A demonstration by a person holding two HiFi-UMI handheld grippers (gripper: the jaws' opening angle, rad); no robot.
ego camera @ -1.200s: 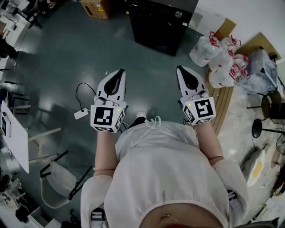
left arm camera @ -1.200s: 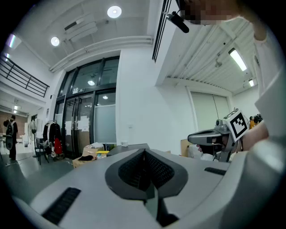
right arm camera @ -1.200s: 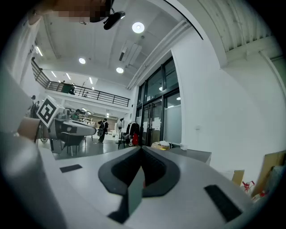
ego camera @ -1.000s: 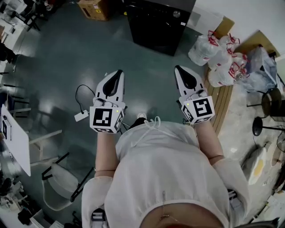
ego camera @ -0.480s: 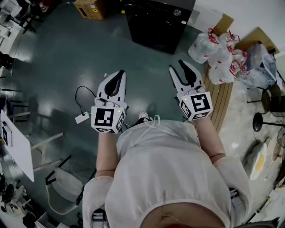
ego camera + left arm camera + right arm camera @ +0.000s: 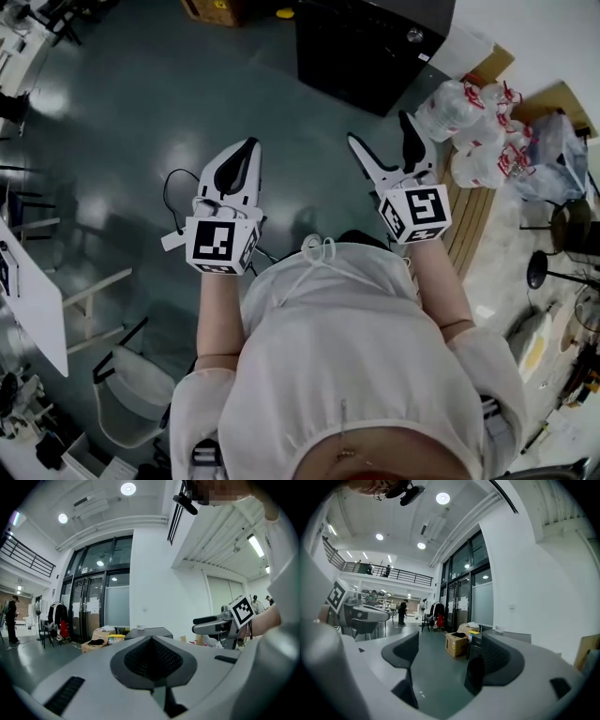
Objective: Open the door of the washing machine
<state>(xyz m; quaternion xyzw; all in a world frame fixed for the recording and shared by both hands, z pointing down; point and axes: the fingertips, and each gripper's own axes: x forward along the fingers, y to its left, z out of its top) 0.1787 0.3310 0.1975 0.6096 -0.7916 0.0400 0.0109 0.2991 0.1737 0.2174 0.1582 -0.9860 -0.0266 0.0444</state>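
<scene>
The black washing machine stands on the floor at the top of the head view, its door closed. My left gripper is shut and empty, held level and well short of the machine. My right gripper is closer to the machine's front, and its jaws are opening with nothing between them. In the left gripper view the two pads meet at the left gripper, with the machine's top just beyond. In the right gripper view the right gripper frames bare floor, and the machine shows past the right finger.
Tied bags of plastic bottles lie right of the machine, beside a wooden pallet. A cardboard box sits left of the machine. A white adapter with cable lies on the floor. A chair and a white table stand at the left.
The right gripper's jaws have gone from shut to spread wide. Both grippers and the person have moved forward toward the washing machine. The left gripper has stayed shut.
</scene>
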